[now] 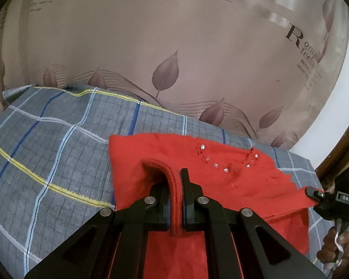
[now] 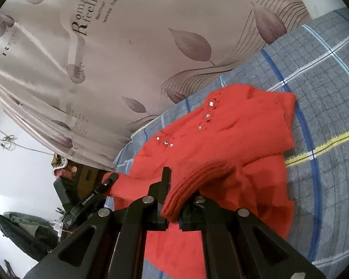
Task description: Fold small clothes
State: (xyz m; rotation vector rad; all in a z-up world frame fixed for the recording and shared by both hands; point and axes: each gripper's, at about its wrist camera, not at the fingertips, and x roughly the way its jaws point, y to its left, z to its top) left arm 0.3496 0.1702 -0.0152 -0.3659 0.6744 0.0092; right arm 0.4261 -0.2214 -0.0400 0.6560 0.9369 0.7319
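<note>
Ribbed hem fabric fills the gap between the fingers of the left gripper (image 1: 175,200), whose jaws are pressed together on a thick folded band of the red sweater (image 1: 232,176). In the right wrist view, the right gripper (image 2: 174,200) is likewise clamped tight on a ribbed edge of the same sweater (image 2: 221,134), the band bulging out between and over its fingers. Each tool appears in the other's camera: the right one shows at the right edge of the left view, pinching a corner of the cloth with a hand (image 1: 332,246) around its grip below, and the left one shows at the left of the right view, also closed on a corner.

Beyond the fingers, the sweater's upper part lies spread on a grey plaid bedcover (image 1: 46,151) with blue, white and yellow lines, while the gripped lower edge is lifted and doubled over it. A curve of small shiny studs (image 1: 215,165) marks the chest near the neckline.

Farther back, a beige curtain (image 1: 151,34) printed with leaves and lettering hangs behind the bed.
</note>
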